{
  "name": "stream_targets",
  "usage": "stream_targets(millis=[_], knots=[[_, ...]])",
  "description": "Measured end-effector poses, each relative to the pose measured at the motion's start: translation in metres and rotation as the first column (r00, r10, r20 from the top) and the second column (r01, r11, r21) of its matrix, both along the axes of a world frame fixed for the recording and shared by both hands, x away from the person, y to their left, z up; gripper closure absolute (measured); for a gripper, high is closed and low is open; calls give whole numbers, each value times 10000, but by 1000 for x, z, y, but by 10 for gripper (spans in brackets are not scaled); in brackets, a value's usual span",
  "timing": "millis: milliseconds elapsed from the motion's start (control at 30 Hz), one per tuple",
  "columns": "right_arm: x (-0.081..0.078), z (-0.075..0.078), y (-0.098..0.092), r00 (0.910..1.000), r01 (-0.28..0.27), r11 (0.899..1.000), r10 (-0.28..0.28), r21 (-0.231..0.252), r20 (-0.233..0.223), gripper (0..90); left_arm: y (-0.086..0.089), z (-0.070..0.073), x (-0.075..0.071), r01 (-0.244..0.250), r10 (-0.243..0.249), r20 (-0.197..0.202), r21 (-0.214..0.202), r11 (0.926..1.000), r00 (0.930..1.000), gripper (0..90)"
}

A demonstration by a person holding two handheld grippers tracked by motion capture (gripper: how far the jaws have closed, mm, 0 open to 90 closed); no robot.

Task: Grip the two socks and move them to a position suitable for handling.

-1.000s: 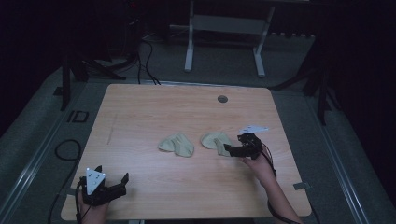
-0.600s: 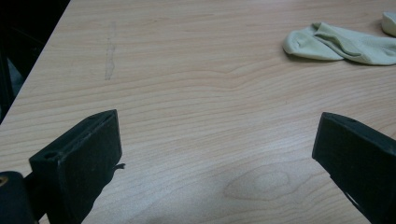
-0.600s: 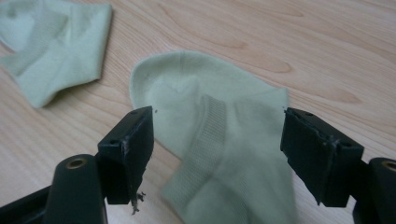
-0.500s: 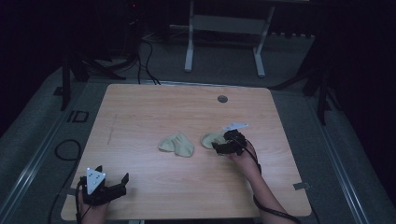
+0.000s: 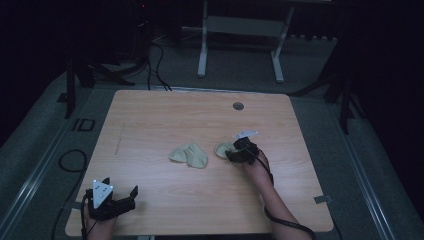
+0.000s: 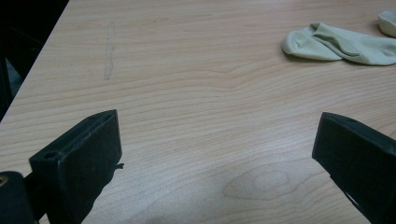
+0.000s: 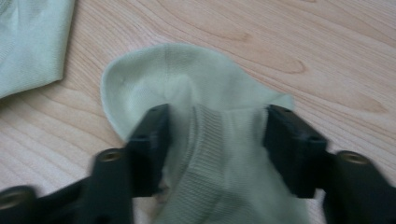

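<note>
- Pale green sock [image 7: 187,93] lies on the surface [image 5: 165,115], right of centre, with the right tongs [image 5: 239,155] on it.
- Right tongs have just been closing; ribbed cuff bunched between the jaws, pads touching the fabric on both sides. Reads as gripping the sock.
- Soft, light, limp knit: will drape and stretch, no break risk. Cuff is the sensible hold; thicker, less slip.
- Second sock [image 5: 189,155], crumpled, just left of it, apart.
- Left tongs [image 5: 112,202] open, empty, resting at the near left corner.
- In the high view the gripper covers most of the sock; its heel end is cut off in the right gripper view. Room around is too dark to read.
</note>
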State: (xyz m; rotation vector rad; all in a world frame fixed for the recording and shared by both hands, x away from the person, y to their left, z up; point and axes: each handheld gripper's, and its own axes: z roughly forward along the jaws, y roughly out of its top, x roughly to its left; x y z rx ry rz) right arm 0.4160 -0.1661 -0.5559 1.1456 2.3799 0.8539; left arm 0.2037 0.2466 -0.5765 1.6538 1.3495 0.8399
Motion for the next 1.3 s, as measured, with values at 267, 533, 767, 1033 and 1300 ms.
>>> stream_targets(millis=[267, 533, 767, 1033, 1300], knots=[[-4, 3, 6, 9998, -113, 9988, 120, -471, 143, 813, -1, 0, 1, 20, -20, -43, 50, 10000, 10000, 13], [-14, 24, 8, 9997, -246, 9987, 246, -456, -8, 820, 0, 0, 0, -2, 3, -35, 42, 10000, 10000, 13], [-37, 48, 5, 9979, -545, 9985, 548, -99, 336, 820, -1, 0, 0, -11, 11, -31, 55, 10000, 10000, 13], [-75, 70, 2, 9910, -1146, 9925, 1113, 422, 747, 820, -1, 0, 0, 10, -10, -25, 67, 10000, 10000, 13], [-116, 82, 0, 9827, -1669, 9837, 1604, 669, 931, 819, -3, 0, 0, 59, -59, -28, 54, 10000, 10000, 13]])
